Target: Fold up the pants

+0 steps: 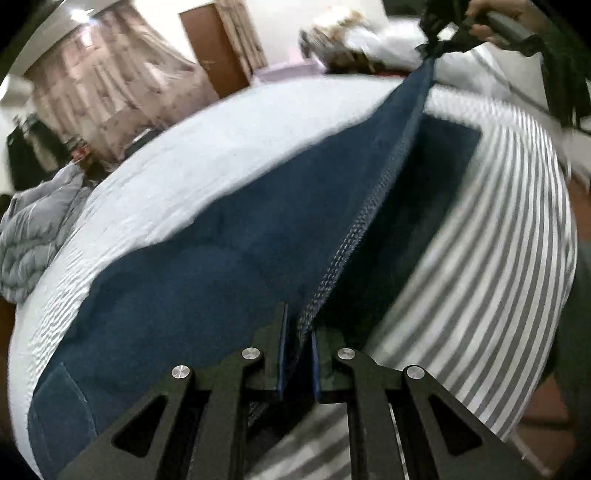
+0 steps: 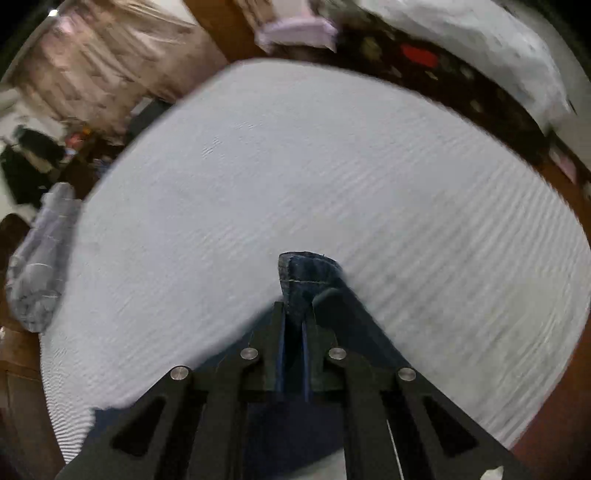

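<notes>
One pair of dark blue pants (image 1: 207, 266) lies across the middle of the left wrist view, spread on one striped sheet (image 1: 491, 236) that covers the bed. The left gripper (image 1: 298, 354) sits at the bottom centre of that view, its two fingers pressed together on the stitched edge of the pants, which runs from the fingers up toward the upper right of the frame. There, at the top right, the right gripper (image 1: 439, 40) pinches the far end of that same edge, with one hand (image 1: 491, 20) wrapped round its handle. The edge is lifted off the sheet between the two grippers; the rest of the cloth rests on the bed, with one pocket (image 1: 59, 402) showing at the lower left.

In the right wrist view the right gripper (image 2: 293, 332) is at the bottom centre, its fingers closed on one folded hem of the pants (image 2: 306, 277) that sticks up just past the tips. The sheet (image 2: 295, 166) fills the middle of the frame, blurred.

One grey quilt (image 1: 33, 236) is bunched at the left edge, one brown door (image 1: 218, 48) stands at the upper centre, and one curtain (image 1: 103, 85) hangs at the upper left.
</notes>
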A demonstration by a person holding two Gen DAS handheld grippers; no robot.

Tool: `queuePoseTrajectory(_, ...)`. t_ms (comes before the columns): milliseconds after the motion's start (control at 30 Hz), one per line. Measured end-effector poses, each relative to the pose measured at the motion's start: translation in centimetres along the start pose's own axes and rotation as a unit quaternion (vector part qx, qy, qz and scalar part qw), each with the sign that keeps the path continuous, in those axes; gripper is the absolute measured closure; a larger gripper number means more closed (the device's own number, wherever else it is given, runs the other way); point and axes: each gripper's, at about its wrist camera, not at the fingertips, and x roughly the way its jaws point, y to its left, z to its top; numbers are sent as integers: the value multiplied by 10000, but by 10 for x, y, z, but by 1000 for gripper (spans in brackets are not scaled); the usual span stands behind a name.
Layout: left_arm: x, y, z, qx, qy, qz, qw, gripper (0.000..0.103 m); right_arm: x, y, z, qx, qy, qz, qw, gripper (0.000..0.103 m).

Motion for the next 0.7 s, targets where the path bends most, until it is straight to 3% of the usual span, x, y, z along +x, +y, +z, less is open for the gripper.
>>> queuePoseTrajectory(67, 10, -10, -9, 218, 194, 72, 9995, 92, 32, -38, -22, 342, 378, -79, 9987, 97)
queuePoseTrajectory(167, 12, -13, -7, 282, 254, 142, 9992, 92, 57, -63, -41, 485, 497, -43, 9976, 97)
queuePoseTrajectory(367, -1, -2, -3, 319, 232, -32, 9992, 92, 42, -59, -47, 316, 175, 65, 9993, 97)
queuePoseTrajectory(467, -3, -5, -9, 340, 272, -148, 9989, 92, 45, -53, -52, 94, 166, -136, 9997, 97)
queuePoseTrajectory(600, 3, -19, -12, 406, 361, -8, 9985, 92, 66, -49, -60, 38, 274, -452, 9986, 97)
queuePoseTrajectory(700, 5, -15, -10, 212, 418, -82, 9989, 91, 73, -39, -56, -120, 291, -667, 9973, 95)
